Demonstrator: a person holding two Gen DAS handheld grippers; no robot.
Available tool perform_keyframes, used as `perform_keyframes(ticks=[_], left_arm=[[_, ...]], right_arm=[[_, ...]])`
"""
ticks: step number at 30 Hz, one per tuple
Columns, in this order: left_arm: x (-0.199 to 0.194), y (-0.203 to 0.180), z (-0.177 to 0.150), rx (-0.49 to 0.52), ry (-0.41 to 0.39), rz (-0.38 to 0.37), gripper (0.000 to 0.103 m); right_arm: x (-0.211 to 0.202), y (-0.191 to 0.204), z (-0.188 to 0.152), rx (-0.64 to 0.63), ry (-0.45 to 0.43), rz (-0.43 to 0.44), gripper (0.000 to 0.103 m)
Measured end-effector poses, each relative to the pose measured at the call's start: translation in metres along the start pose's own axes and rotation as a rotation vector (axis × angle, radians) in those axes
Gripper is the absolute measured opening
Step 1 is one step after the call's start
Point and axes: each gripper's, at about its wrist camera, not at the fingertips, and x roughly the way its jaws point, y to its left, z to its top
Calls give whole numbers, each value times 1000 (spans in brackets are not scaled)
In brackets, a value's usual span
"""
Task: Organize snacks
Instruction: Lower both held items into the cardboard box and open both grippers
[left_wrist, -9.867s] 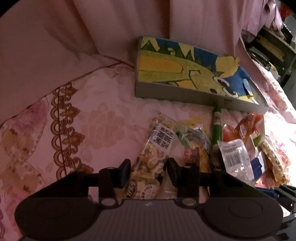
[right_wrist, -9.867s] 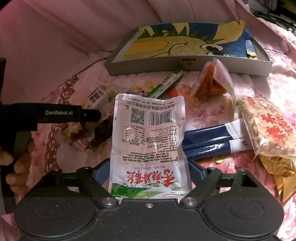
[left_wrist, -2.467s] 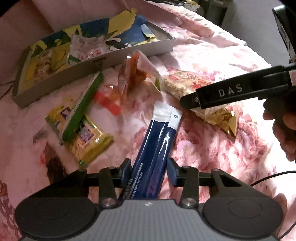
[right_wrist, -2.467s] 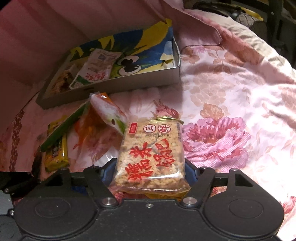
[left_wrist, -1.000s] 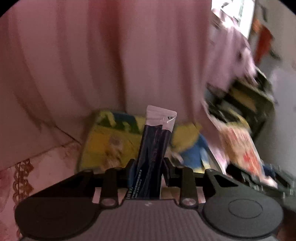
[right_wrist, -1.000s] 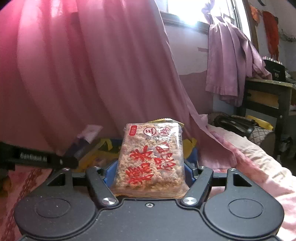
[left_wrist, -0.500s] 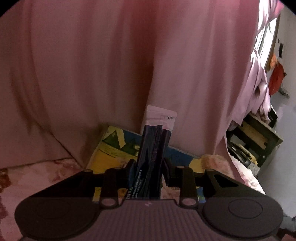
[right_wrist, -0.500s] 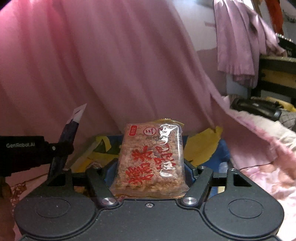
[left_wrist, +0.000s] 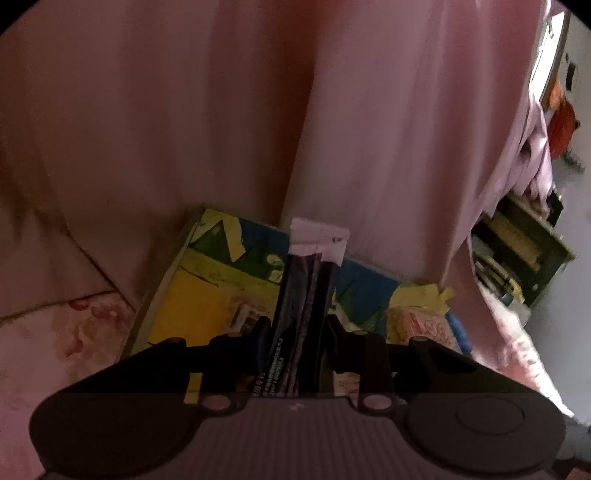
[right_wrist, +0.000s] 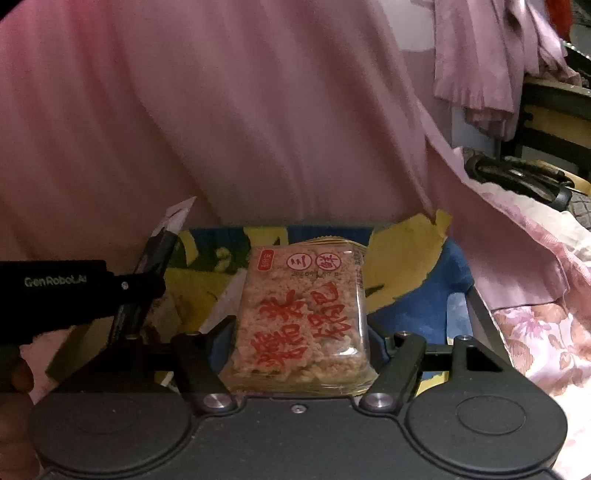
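Note:
My left gripper (left_wrist: 298, 332) is shut on two dark blue stick sachets (left_wrist: 306, 295) with white tops, which stand upright between its fingers. Below and ahead lies the shallow cartoon-printed box (left_wrist: 207, 280) with snack packets inside. My right gripper (right_wrist: 301, 332) is shut on a clear pack of puffed rice cake (right_wrist: 303, 314) with red characters, held over the same box (right_wrist: 406, 291). The left gripper's black body (right_wrist: 74, 291) and its sachets (right_wrist: 162, 240) show at the left of the right wrist view.
A pink curtain (left_wrist: 258, 110) hangs right behind the box. The flowered pink bedspread (right_wrist: 546, 332) spreads to the right and also shows at the left (left_wrist: 85, 325). Dark furniture (left_wrist: 517, 251) stands at the far right. A hand (right_wrist: 14, 373) holds the left gripper.
Both grippers have sunk toward the box, which now fills more of each view. The left gripper has drawn closer in the right wrist view. Both grips are unchanged.

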Motion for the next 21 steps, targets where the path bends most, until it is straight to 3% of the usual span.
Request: perform_keyframes(ticks=[9,15,19,21], left_arm=[[14,-11,-7,93,39,34,35],[12,-13,-5,77,44,19,38],[3,-15,1,55,33,4,55],[-4,-19,4,57,16,14,57]], right_arm=[[8,11,-2,-49,93,-42,72],[8,10,-2,-39,108,-47,73],[2,6,1,-22,86,-38,84],[-3,5,2,-20,81,-34,88]])
